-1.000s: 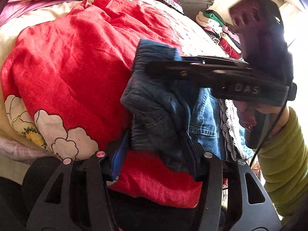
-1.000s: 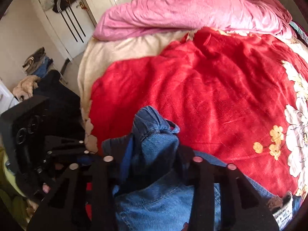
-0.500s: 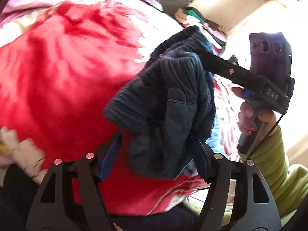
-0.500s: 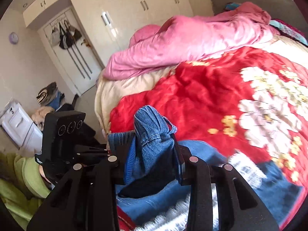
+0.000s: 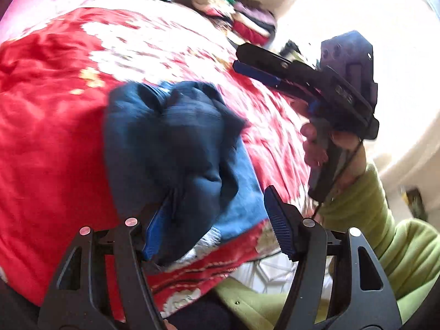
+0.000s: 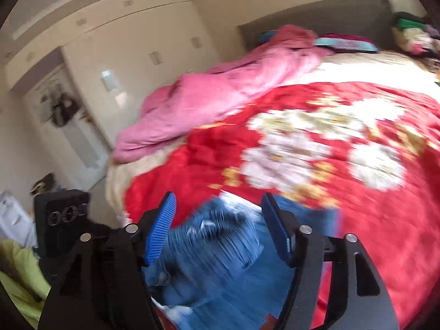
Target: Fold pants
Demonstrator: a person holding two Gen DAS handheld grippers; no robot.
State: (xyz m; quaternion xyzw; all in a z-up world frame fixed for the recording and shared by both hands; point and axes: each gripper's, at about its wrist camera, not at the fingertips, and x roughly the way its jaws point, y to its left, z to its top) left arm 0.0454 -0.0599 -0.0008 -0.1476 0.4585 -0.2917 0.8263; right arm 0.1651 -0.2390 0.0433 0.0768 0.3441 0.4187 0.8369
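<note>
1. The left claw (image 5: 217, 225) stood apart; the jeans (image 5: 176, 148) lay bunched between its pads near the bed's front edge, seemingly just let go to finish a fold. It pointed down over the red quilt (image 5: 49, 126).
2. The right claw (image 6: 217, 228) was opening above the denim, nothing pinched, tilted downward, held by a green-sleeved arm (image 5: 365, 200).
</note>
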